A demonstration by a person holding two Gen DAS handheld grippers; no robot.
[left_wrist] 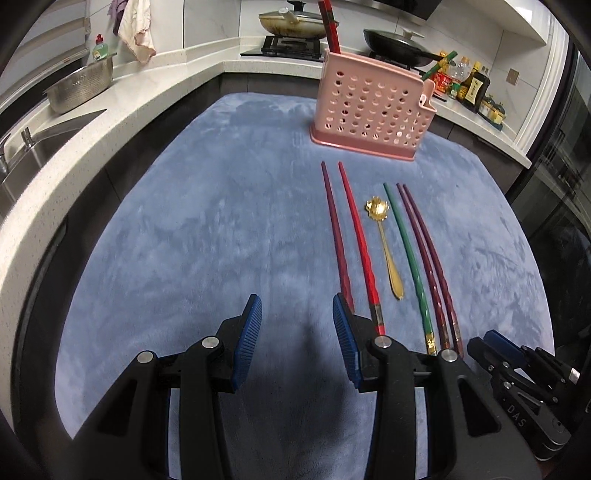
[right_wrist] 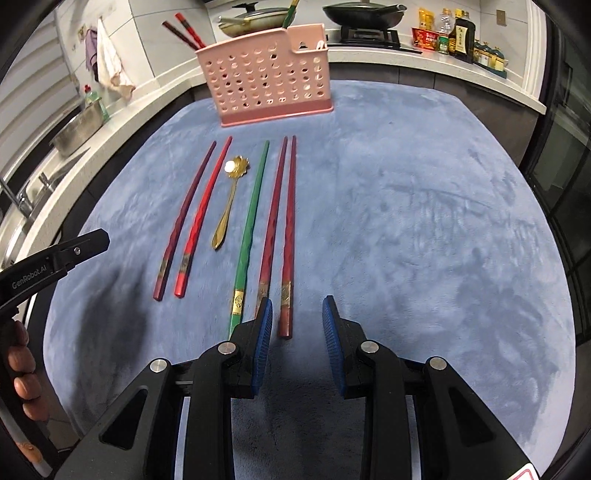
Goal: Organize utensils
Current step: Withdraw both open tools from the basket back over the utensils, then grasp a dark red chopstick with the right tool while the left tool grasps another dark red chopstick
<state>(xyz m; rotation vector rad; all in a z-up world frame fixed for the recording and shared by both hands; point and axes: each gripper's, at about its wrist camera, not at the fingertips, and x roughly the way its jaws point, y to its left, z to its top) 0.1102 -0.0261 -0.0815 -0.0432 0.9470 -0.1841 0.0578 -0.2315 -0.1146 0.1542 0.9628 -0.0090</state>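
Note:
On a blue cloth (right_wrist: 406, 221) lie in a row a dark red chopstick (right_wrist: 186, 218), a red chopstick (right_wrist: 205, 214), a gold spoon (right_wrist: 229, 199), a green chopstick (right_wrist: 253, 210) and two maroon chopsticks (right_wrist: 290, 221). Behind them stands a pink perforated basket (right_wrist: 266, 85) holding two reddish chopsticks (right_wrist: 184, 33) and a green one (right_wrist: 290, 13). My right gripper (right_wrist: 297, 317) is open over the near end of the rightmost maroon chopstick, which shows in the gap untouched. My left gripper (left_wrist: 297, 317) is open and empty, just left of the dark red chopstick (left_wrist: 334, 236).
A white counter (left_wrist: 122, 122) curves round the cloth, with a sink (left_wrist: 44, 147) and steel colander (left_wrist: 81, 88) at left. A stove with pans (left_wrist: 291, 22) and bottles (left_wrist: 472, 85) stand behind. A hand (right_wrist: 22, 369) holds the left tool.

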